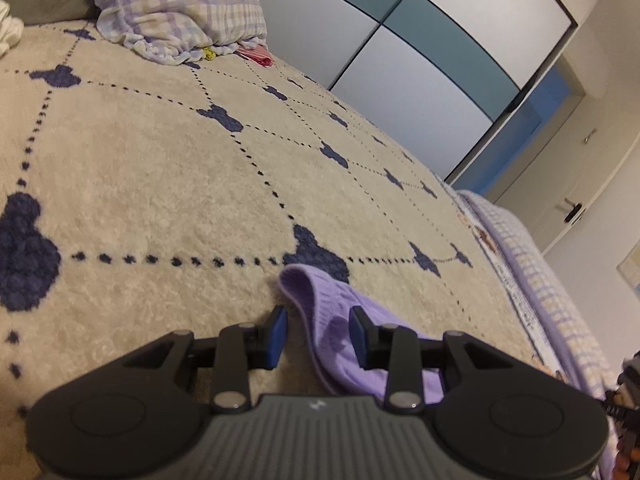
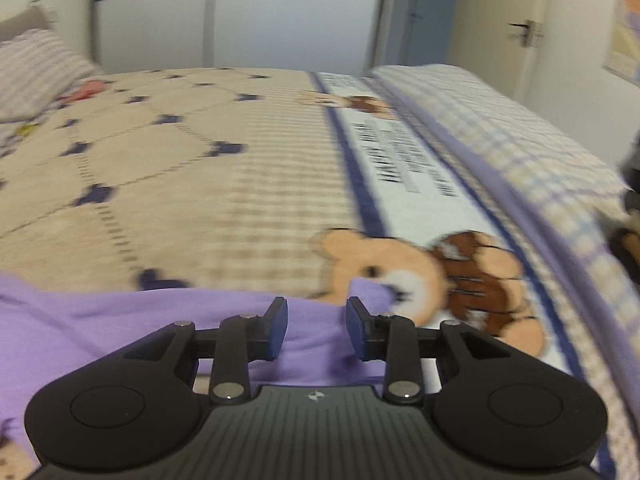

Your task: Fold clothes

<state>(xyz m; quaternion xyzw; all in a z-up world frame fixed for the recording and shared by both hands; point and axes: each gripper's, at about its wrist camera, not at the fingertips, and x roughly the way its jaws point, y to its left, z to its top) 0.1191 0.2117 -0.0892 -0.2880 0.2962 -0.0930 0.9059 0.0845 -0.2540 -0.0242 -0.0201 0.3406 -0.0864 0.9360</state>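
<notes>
A lilac knit garment [image 1: 336, 320] lies on the beige bed blanket [image 1: 160, 184]. In the left wrist view its ribbed edge curls up between and just beyond the fingers. My left gripper [image 1: 318, 330] is open, low over that edge, holding nothing. In the right wrist view, which is blurred, the same lilac garment [image 2: 120, 320] spreads flat across the near bed. My right gripper [image 2: 317, 326] is open above its far edge, holding nothing.
A purple checked pillow [image 1: 176, 4] lies at the bed's far end with small coloured items beside it. A checked quilt [image 2: 500, 152] with bear prints [image 2: 400, 276] runs along the right side. A wardrobe [image 1: 420, 52] and a door [image 2: 528, 36] stand beyond the bed.
</notes>
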